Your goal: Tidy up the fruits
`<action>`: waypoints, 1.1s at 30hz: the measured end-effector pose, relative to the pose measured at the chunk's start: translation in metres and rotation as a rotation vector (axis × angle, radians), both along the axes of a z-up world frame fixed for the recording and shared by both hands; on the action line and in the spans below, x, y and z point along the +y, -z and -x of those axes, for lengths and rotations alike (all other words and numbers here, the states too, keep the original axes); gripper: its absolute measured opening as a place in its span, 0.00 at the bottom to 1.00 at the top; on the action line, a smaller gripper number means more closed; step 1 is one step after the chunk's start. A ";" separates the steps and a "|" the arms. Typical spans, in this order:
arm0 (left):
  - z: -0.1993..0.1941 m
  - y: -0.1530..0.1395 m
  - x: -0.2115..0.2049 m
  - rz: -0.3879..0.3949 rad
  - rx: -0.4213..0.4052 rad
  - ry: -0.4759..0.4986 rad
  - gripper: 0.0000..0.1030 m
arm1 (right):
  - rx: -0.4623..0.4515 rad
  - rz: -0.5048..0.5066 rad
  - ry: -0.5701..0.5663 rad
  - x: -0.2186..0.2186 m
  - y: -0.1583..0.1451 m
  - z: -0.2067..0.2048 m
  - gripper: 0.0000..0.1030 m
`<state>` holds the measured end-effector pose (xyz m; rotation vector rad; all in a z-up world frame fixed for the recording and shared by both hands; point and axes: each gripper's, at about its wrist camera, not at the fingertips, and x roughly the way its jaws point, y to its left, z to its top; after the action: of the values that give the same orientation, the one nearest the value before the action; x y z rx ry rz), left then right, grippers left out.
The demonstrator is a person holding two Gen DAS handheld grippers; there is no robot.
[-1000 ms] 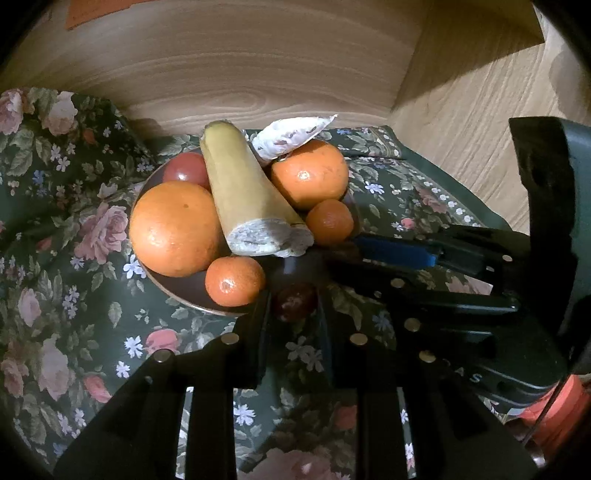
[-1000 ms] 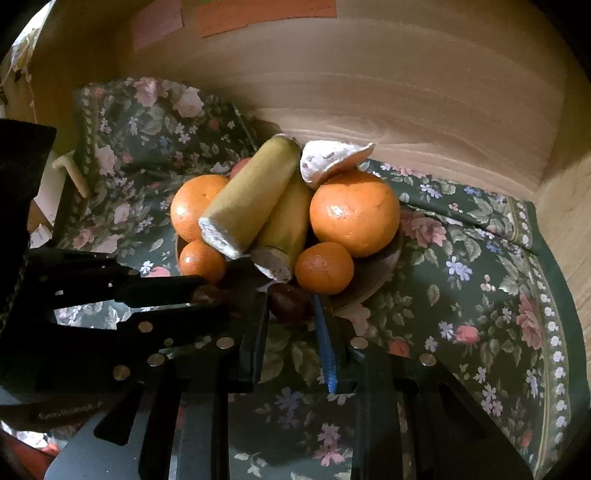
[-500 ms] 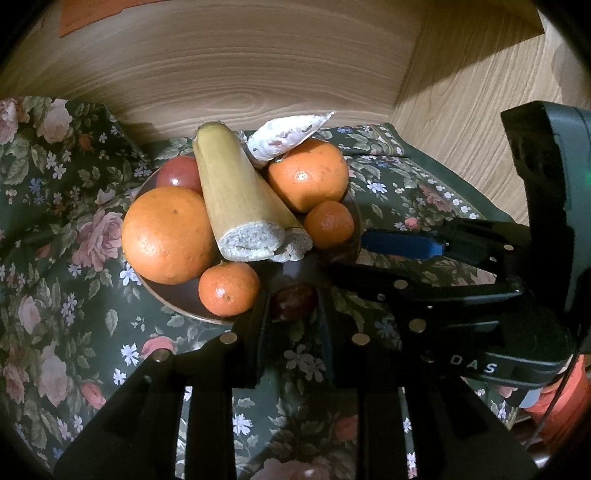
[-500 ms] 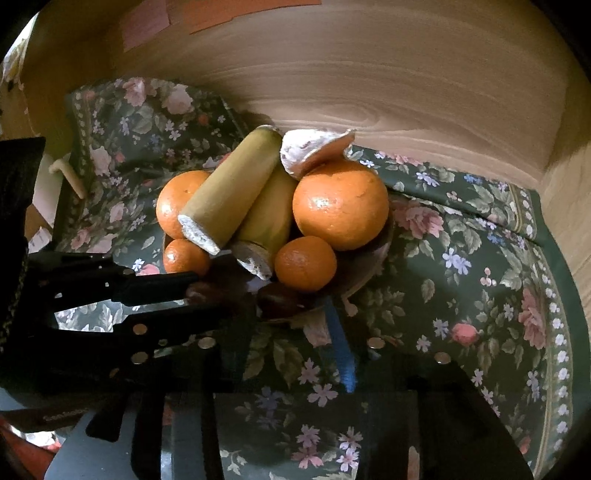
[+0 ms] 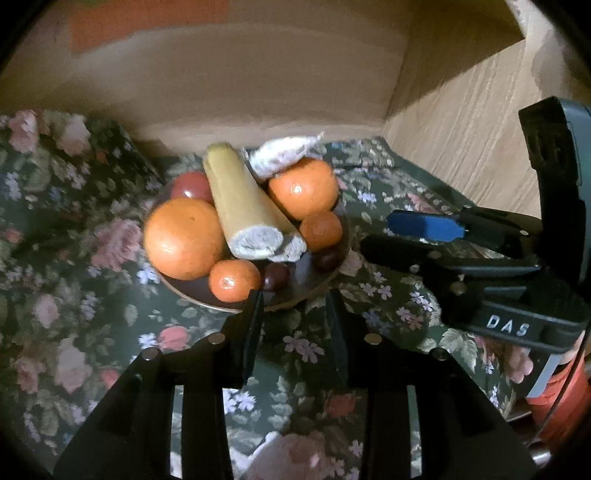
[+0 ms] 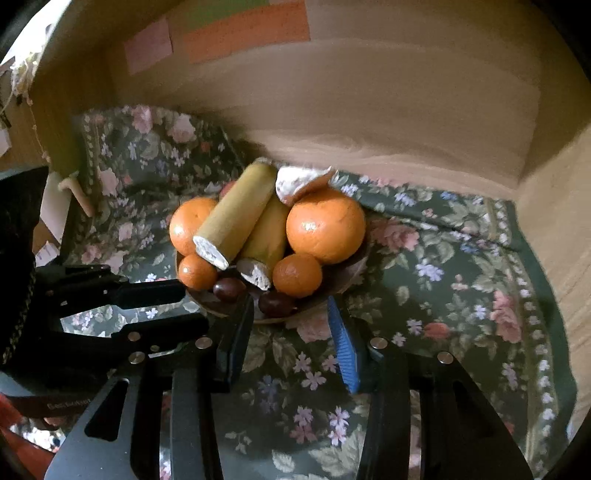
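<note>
With both sets of jaws just opened and nothing between them, the left hand-held gripper [image 5: 293, 299] sits just short of one dark chestnut-like fruit [image 5: 275, 276] on the plate [image 5: 317, 284] rim, straight ahead; the right hand-held gripper [image 6: 291, 306] faces its own dark fruit [image 6: 275, 303].

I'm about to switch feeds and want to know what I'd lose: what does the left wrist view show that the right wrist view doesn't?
Only the left wrist view: the red fruit behind the big orange, in full, and the "DAS" lettering on the right hand-held gripper.

Only the right wrist view: coloured notes on the wooden back wall and the cloth's patterned border.

Both: the plate with two big oranges, two small ones, the cut yellow pieces and two dark round fruits, on the floral cloth.
</note>
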<state>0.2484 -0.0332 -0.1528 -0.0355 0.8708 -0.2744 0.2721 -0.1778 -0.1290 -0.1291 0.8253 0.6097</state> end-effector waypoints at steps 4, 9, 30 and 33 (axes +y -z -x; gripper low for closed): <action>0.023 -0.031 0.004 -0.036 -0.126 -0.035 0.34 | -0.082 -0.031 0.033 -0.006 -0.027 0.017 0.37; 0.056 -0.080 0.017 -0.043 -0.299 -0.090 0.34 | -0.211 -0.092 0.071 -0.013 -0.068 0.049 0.37; 0.190 -0.184 0.043 -0.054 -0.692 -0.222 0.78 | -0.576 -0.262 0.173 -0.009 -0.163 0.179 0.79; 0.199 -0.185 0.045 -0.051 -0.700 -0.230 0.87 | -0.605 -0.252 0.198 -0.008 -0.164 0.188 0.88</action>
<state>0.0499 0.0117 0.0326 0.0091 0.1734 -0.0361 0.0836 -0.1855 0.0352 0.0019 0.1694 0.4453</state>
